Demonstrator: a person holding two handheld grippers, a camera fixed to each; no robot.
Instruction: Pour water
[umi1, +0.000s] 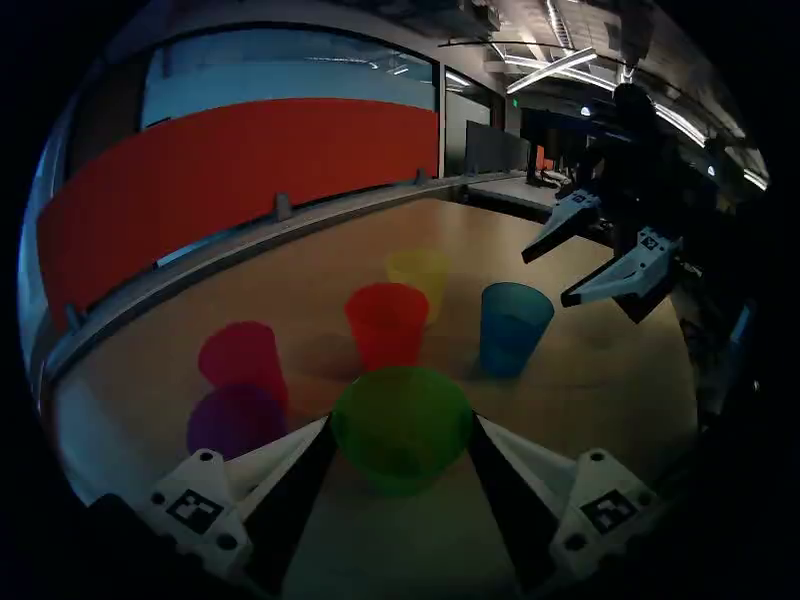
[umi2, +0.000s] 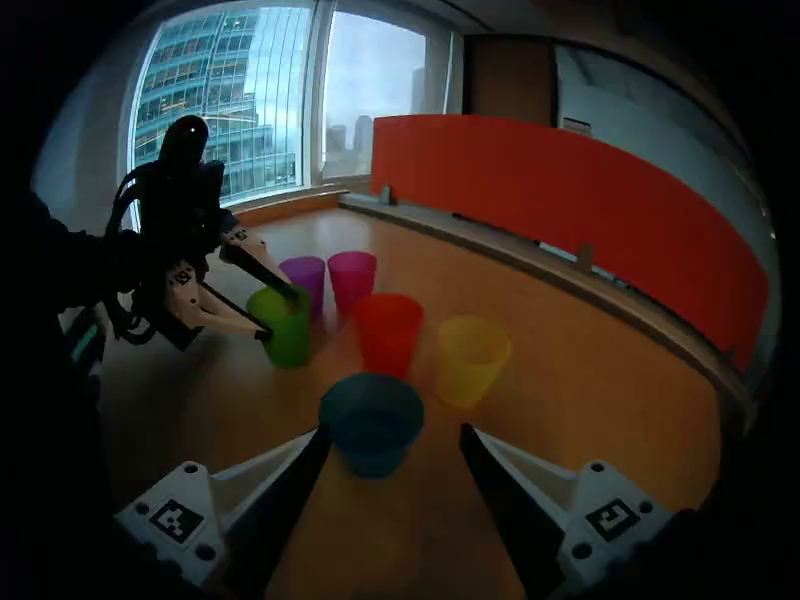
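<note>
We see a broad wooden bench (umi1: 600, 380) that carries everything, with a long red partition (umi1: 230, 170) along its far edge from 9 to 12 o'clock in the left gripper view. In the right gripper view, tall windows (umi2: 230, 110) stand at 11 o'clock. The left tongs (umi1: 400, 425) reach in from 6 o'clock of their own view and pinch the green cup (umi1: 400, 445), one finger against each of its sides. From the right gripper view we see the same tongs at 9 o'clock, their tips on that cup. The right tongs (umi2: 392, 430) are spread, and the blue cup (umi2: 370, 420) stands upright on the bench in front of the gap. It sits just beside one finger and apart from the other. In the left gripper view these tongs hang at 2 o'clock, their tips near the blue cup's rim and not touching it. From the green cup, the red cup (umi1: 387, 325) stands at 12 o'clock, with the yellow cup (umi1: 420, 275) behind it. The blue cup is at 2 o'clock, the pink cup (umi1: 240, 358) at 10 o'clock and the purple cup (umi1: 233, 422) at 9 o'clock, close against the pink one. All six cups stand upright. We cannot tell whether any of them holds water.
</note>
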